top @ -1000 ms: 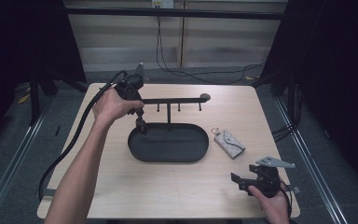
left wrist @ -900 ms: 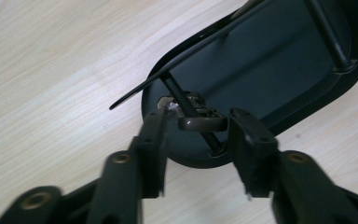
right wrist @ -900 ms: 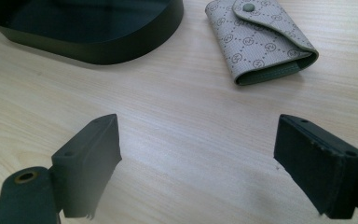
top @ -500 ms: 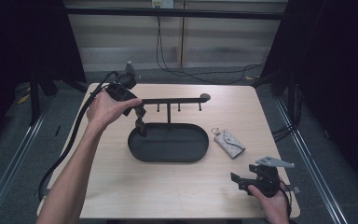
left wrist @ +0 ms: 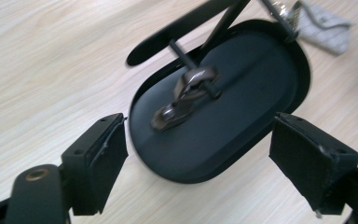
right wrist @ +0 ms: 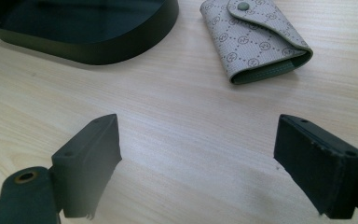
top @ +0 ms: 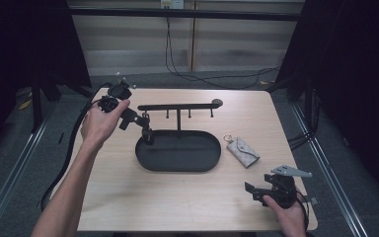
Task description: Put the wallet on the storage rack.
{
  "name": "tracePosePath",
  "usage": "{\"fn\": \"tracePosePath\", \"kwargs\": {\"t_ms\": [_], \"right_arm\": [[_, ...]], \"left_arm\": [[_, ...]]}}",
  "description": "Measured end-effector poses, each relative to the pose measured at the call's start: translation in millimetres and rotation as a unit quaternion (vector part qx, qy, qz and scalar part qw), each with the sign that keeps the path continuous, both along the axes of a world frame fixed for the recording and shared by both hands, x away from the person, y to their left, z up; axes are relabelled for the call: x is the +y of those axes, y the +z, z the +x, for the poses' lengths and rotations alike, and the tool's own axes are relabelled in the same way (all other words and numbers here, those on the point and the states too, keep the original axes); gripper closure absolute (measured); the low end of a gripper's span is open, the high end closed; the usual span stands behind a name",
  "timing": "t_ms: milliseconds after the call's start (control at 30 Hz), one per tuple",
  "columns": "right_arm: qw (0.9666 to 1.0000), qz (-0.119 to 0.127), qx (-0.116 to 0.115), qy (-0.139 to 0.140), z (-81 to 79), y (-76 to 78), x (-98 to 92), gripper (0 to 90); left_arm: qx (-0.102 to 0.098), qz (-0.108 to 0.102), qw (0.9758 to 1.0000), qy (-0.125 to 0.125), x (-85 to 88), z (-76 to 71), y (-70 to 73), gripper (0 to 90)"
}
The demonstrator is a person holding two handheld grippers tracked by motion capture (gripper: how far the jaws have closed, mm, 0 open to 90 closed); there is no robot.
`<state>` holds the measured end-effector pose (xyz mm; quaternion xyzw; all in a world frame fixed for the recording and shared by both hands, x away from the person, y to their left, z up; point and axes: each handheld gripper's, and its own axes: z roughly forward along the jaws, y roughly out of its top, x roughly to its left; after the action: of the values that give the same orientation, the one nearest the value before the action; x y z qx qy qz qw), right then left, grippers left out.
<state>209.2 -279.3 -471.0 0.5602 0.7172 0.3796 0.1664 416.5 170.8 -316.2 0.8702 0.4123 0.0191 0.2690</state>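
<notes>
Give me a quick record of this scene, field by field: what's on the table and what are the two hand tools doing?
Surface: wooden table
Stand: black oval tray with hook bar
On hook: metal clasp, hanging over the tray
Beside tray: grey key pouch, lying flat
Left gripper: jaws have just been opening, nothing between them
Right gripper: open, low over bare table

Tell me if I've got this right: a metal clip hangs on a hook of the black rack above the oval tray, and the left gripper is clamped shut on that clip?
Not quite. The metal clip does hang on the black rack above the oval tray, but the left gripper is open, its jaws just spread apart with nothing between them. The left gripper view shows this.
</notes>
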Motion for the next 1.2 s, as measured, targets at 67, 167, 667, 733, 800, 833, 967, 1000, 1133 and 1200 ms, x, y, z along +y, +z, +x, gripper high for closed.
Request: {"fn": "tracePosePath", "kwargs": {"t_ms": [67,167,667,733,800,833,967,1000,1133,1200], "right_arm": [[1.0000,0.000,0.000,0.001,0.6,-0.2,-0.1,14.4],[1.0000,0.000,-0.002,0.000,0.3,0.1,0.5,14.4],[1.0000,0.000,0.000,0.000,2.3,-0.5,1.9,14.4],[1.0000,-0.001,0.000,0.001,1.9,-0.5,1.9,14.4],[1.0000,0.000,-0.001,0.000,0.6,-0.2,1.0,14.4],[1.0000,0.000,-0.002,0.000,0.4,-0.1,0.8,14.4],[1.0000,0.000,-0.001,0.000,0.1,0.0,1.0,14.4],[1.0000,0.000,-0.002,0.001,0.2,0.0,1.2,14.4],[1.0000,0.000,0.000,-0.001,1.1,-0.4,1.3,14.4],[1.0000,0.000,0.001,-0.001,1.4,-0.5,1.2,14.4]], "left_arm": [[-0.009,-0.012,0.9999,-0.002,5.6,-3.4,-1.0,18.3],[-0.029,-0.029,0.9991,0.008,15.4,-9.5,-0.9,18.3],[-0.064,-0.077,0.9946,0.029,50.5,-34.9,-20.7,21.8],[-0.072,-0.076,0.9938,0.036,54.0,-38.6,-23.1,23.1],[-0.079,-0.080,0.9928,0.041,57.5,-44.2,-26.7,21.6],[-0.081,-0.081,0.9926,0.041,58.9,-46.1,-28.0,21.5],[-0.099,-0.096,0.9896,0.043,65.0,-58.2,-36.2,22.0],[-0.101,-0.098,0.9890,0.044,66.2,-60.6,-38.7,22.6],[-0.115,-0.107,0.9866,0.044,70.4,-69.8,-47.1,22.6],[-0.120,-0.104,0.9864,0.042,71.9,-73.7,-50.0,22.5]]}}
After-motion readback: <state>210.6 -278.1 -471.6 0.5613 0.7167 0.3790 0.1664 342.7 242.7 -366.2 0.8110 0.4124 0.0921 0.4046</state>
